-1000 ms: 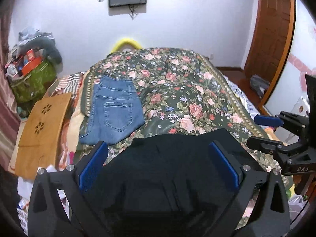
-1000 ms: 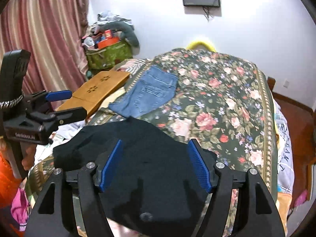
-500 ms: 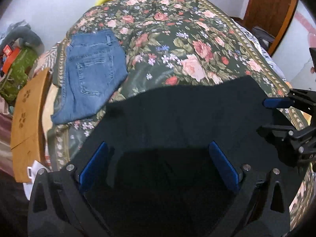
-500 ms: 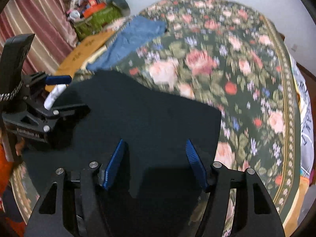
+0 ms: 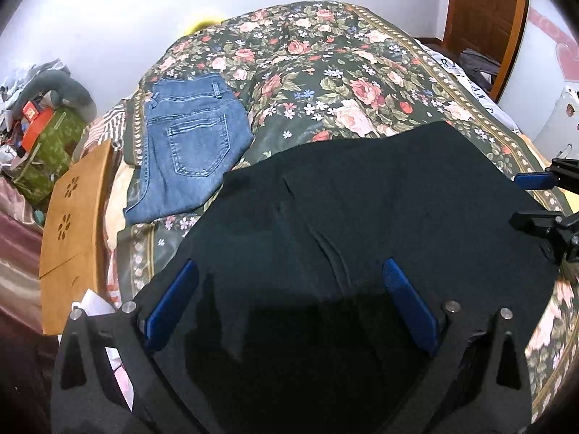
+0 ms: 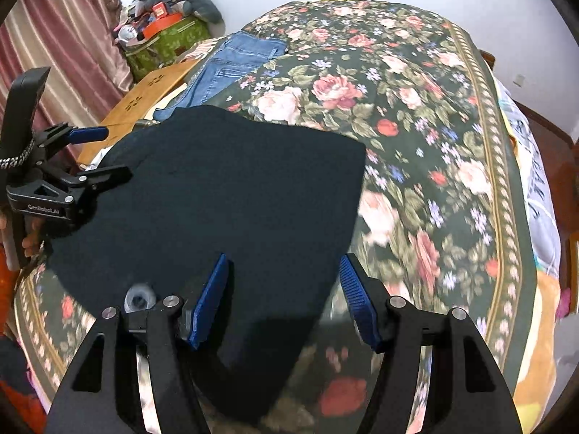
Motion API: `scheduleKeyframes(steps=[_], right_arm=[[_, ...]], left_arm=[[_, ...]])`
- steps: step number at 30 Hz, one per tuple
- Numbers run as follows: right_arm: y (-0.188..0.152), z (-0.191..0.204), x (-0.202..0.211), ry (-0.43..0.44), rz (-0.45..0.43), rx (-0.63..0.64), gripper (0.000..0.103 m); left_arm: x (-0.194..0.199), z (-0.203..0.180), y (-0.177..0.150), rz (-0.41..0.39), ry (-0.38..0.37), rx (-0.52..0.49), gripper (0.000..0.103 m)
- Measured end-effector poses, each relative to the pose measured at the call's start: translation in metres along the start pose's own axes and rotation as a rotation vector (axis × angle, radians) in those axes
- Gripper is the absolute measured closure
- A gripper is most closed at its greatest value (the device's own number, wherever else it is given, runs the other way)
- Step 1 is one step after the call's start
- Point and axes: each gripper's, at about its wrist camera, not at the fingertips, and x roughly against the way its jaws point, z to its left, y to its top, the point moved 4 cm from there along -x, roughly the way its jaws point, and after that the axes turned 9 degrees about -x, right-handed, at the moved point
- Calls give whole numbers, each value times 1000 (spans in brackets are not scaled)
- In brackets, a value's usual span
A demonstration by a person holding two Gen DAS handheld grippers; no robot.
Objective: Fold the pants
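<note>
Black pants (image 5: 380,209) lie folded flat on the near end of the floral bedspread (image 5: 325,65); they also show in the right wrist view (image 6: 224,195). My left gripper (image 5: 286,278) is open and empty just above their near left part. My right gripper (image 6: 284,267) is open and empty over their near right corner. The right gripper shows at the right edge of the left wrist view (image 5: 539,199). The left gripper shows at the left of the right wrist view (image 6: 105,153), open.
Folded blue jeans (image 5: 188,144) lie on the bed's far left. A wooden board (image 5: 72,217) leans beside the bed. A cluttered green bag (image 6: 163,43) and striped curtain (image 6: 72,36) stand at left. A wooden door (image 5: 485,11) is at far right.
Both grippers have pulled back and tilted up a little after dipping toward the black pants. The pants lie flat on the bed. Both grippers stay open.
</note>
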Motion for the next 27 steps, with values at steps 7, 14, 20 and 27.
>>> scheduleKeyframes(steps=[7, 14, 20, 27], right_arm=[[-16, -4, 18, -26, -21, -31, 43], [-11, 18, 50, -47, -128, 14, 43], [14, 62, 66, 43, -211, 65, 43], [33, 125, 45, 111, -225, 175, 39]], left_arm=[[32, 6, -25, -21, 109, 43, 0], [72, 31, -65, -61, 195, 157, 0], [106, 64, -92, -126, 181, 336, 0], [128, 96, -137, -155, 182, 490, 0]])
